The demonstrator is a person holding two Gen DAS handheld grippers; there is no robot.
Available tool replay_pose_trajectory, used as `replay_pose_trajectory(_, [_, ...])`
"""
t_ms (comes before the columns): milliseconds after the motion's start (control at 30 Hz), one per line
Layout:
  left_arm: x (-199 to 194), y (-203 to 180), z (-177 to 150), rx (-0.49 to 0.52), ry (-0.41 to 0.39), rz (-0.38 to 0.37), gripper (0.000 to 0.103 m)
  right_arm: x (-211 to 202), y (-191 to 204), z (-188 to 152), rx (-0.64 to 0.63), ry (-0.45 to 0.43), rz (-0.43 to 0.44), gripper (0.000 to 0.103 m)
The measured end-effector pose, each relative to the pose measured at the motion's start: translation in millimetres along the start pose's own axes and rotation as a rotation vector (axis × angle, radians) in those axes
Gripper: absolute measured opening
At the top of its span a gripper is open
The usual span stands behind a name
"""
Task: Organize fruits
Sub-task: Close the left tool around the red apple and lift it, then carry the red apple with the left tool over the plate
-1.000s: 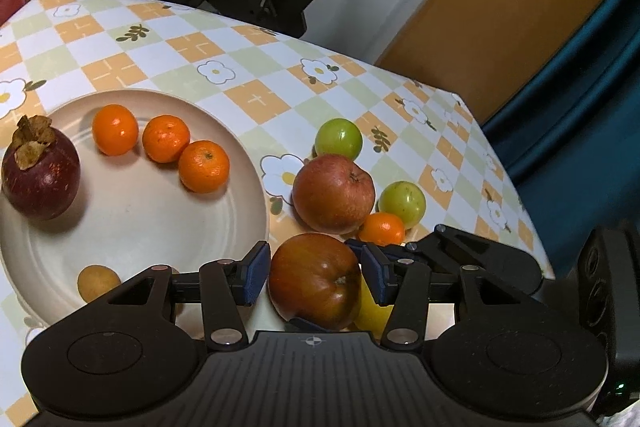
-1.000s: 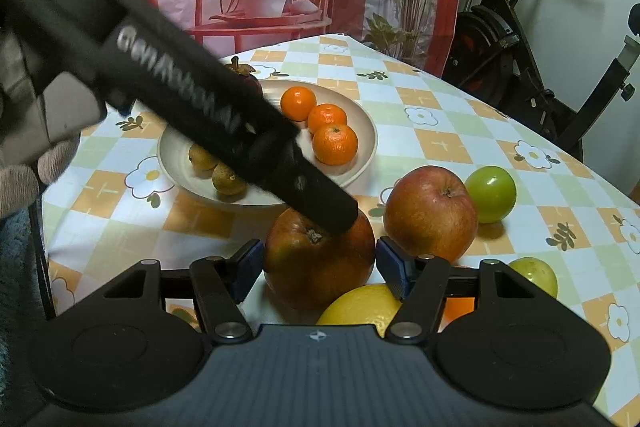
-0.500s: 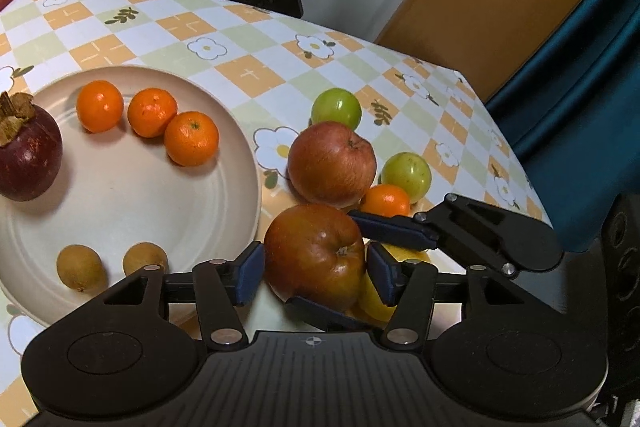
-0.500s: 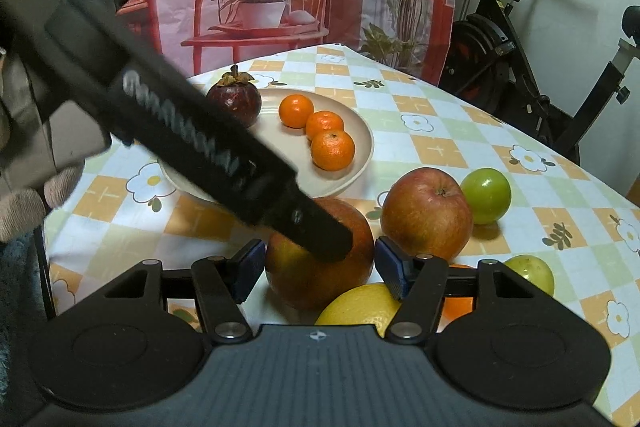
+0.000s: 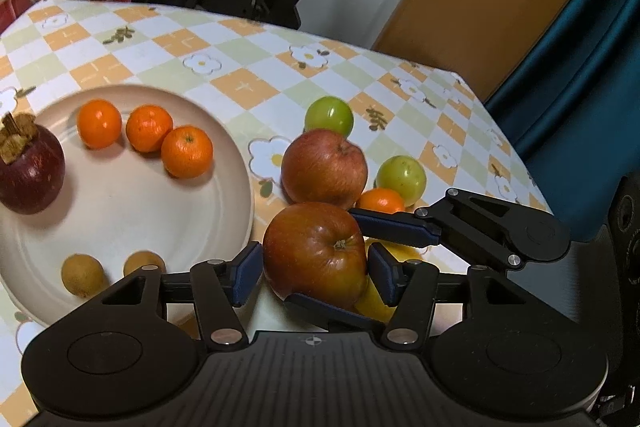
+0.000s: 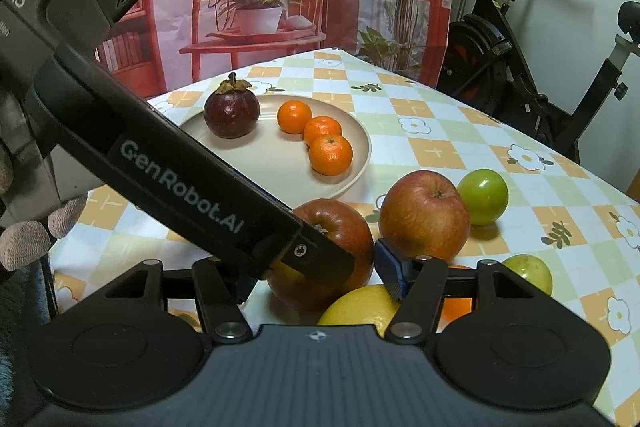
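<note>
From my left wrist view, the round cream ceramic plate (image 5: 224,187) has dropped lower in frame than a moment ago, and more checked floral tablecloth (image 5: 240,83) shows beyond it. My left gripper (image 5: 314,267) stands spread around the glossy dark red apple (image 5: 316,255); its blue pads (image 5: 246,273) sit just beside the skin, and I cannot tell whether they touch. The right gripper's fingers (image 5: 394,226) cross in from the right. A second, paler red apple (image 5: 324,169) lies just behind. On the plate are three dimpled orange tangerines (image 5: 187,151) and a smooth purple mangosteen (image 5: 30,173).

From my right wrist view, the plate (image 6: 360,147) sits farther off than before. My right gripper (image 6: 316,277) is also spread either side of the dark apple (image 6: 352,231), on the cloth beside the plate. The left gripper's black body (image 6: 180,187) lies over the apple and hides the left pad.
</note>
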State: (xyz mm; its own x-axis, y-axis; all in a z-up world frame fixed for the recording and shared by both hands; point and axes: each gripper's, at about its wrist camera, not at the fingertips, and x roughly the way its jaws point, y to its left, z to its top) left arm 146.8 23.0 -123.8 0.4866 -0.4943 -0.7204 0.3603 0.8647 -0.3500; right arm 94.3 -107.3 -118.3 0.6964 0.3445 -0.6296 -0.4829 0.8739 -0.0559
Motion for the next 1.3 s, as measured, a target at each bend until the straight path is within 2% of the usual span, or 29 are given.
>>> replay_pose_trajectory(333, [-28.2, 4.1, 14.2, -0.01, -0.07, -0.002, 0.06, -12.2, 1.9, 23.8, -0.013, -0.047, -0.004, 0.063])
replay_pose_trajectory(700, [-44.0, 27.9, 32.1, -0.04, -0.095, 0.002, 0.06, -3.2, 7.3, 52.5, -0.043, -0.058, 0.02, 0.063])
replay_pose_trajectory(867, [-51.7, 57.7, 41.7, -0.085, -0.088, 0.003, 0.06, 13.5, 10.0, 68.9, -0.037, -0.055, 0.042, 0.063])
replay_pose_trajectory(1033, [-54.3, 84.6, 45.5, -0.117, -0.077, 0.039, 0.06, 37.1, 19.2, 85.8, -0.044, -0.045, 0.076, 0.063])
replay_pose_trajectory(1300, [-45.2, 113.9, 40.7, -0.153, -0.044, 0.074, 0.059, 77.8, 36.2, 96.2, -0.044, 0.017, 0.128, 0.062])
